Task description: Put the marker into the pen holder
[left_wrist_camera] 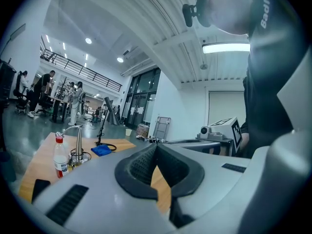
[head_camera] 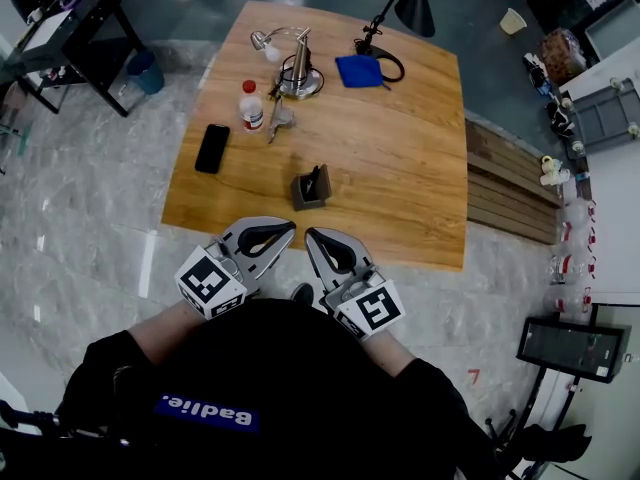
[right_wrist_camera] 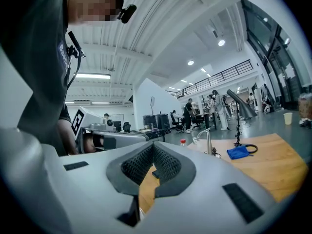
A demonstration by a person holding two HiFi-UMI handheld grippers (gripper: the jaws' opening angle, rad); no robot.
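Note:
The dark pen holder (head_camera: 311,188) stands on the wooden table (head_camera: 400,178), left of its middle, with a dark slim thing leaning in it. A thin pen-like object, perhaps the marker (head_camera: 275,124), lies beside the bottle farther back. My left gripper (head_camera: 289,227) and right gripper (head_camera: 310,234) are side by side over the table's near edge, close to my body and short of the holder. Both are shut with nothing between the pads: left gripper (left_wrist_camera: 156,146), right gripper (right_wrist_camera: 152,145). In the right gripper view the pen holder (right_wrist_camera: 155,174) shows just below the closed tips.
A black phone (head_camera: 211,148) lies at the table's left. A red-capped bottle (head_camera: 251,105), a metal lamp base (head_camera: 298,72), a blue cloth (head_camera: 359,70) and a black desk lamp (head_camera: 412,6) occupy the far part. A slatted wooden bench (head_camera: 510,183) adjoins the right edge.

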